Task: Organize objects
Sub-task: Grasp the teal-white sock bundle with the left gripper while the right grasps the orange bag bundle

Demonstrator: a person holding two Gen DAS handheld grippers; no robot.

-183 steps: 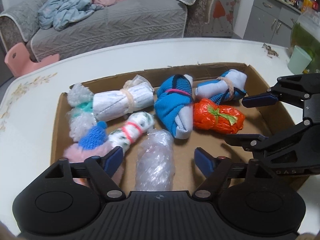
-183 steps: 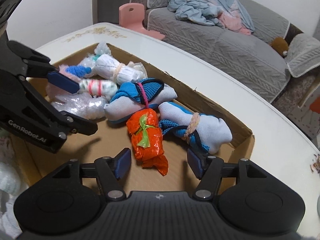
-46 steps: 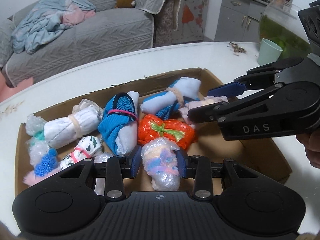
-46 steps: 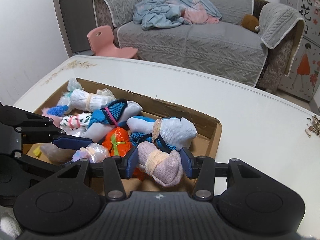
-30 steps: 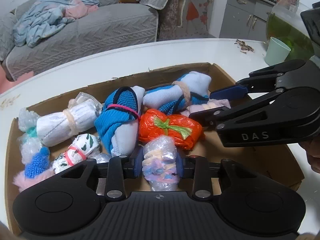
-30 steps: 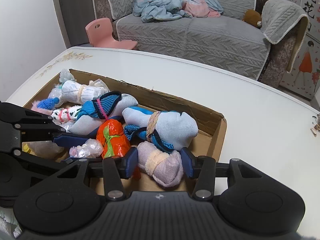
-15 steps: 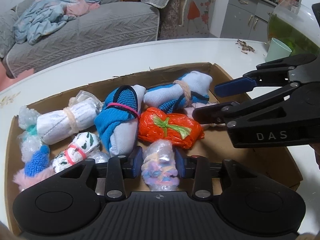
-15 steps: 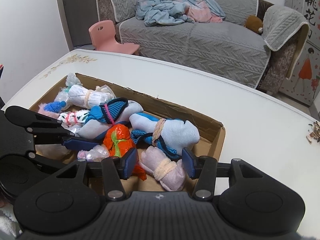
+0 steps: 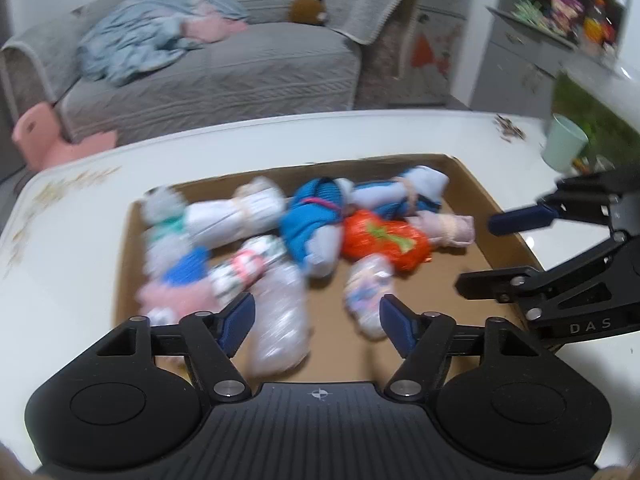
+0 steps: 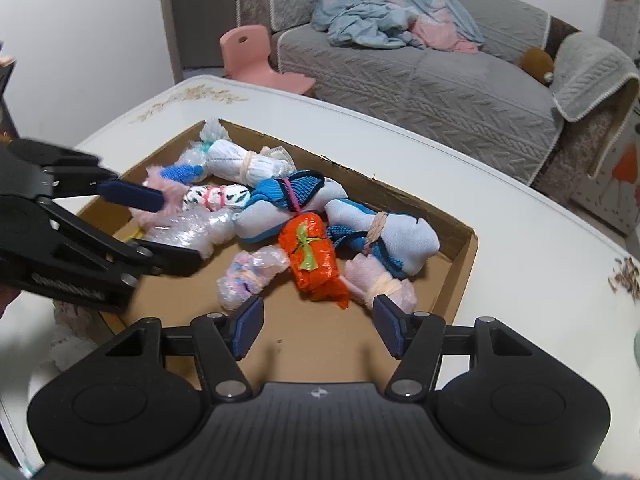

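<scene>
A shallow cardboard tray [image 9: 472, 184] [image 10: 464, 256] on the white table holds several rolled bundles. A clear bag with pastel contents [image 9: 370, 286] [image 10: 252, 274] lies near the front, beside an orange plastic bundle [image 9: 384, 242] [image 10: 310, 256]. A pale pink roll [image 9: 444, 230] [image 10: 378, 282] lies at the right end. My left gripper [image 9: 316, 318] is open and empty above the tray's near edge. My right gripper [image 10: 316, 326] is open and empty over the tray floor, also visible in the left wrist view [image 9: 496, 252].
Blue-and-white sock rolls [image 10: 380, 234], a white roll [image 10: 244, 162], a clear bubble-wrap bundle [image 9: 280, 312] and a fluffy pink item [image 10: 160, 196] fill the tray's back and left. A pale green cup [image 9: 562, 148] stands at the table's right. A grey sofa [image 10: 440, 72] is behind.
Both grippers have opened and pulled back. The pastel bag and the pale pink roll, held a moment ago, now lie loose in the tray.
</scene>
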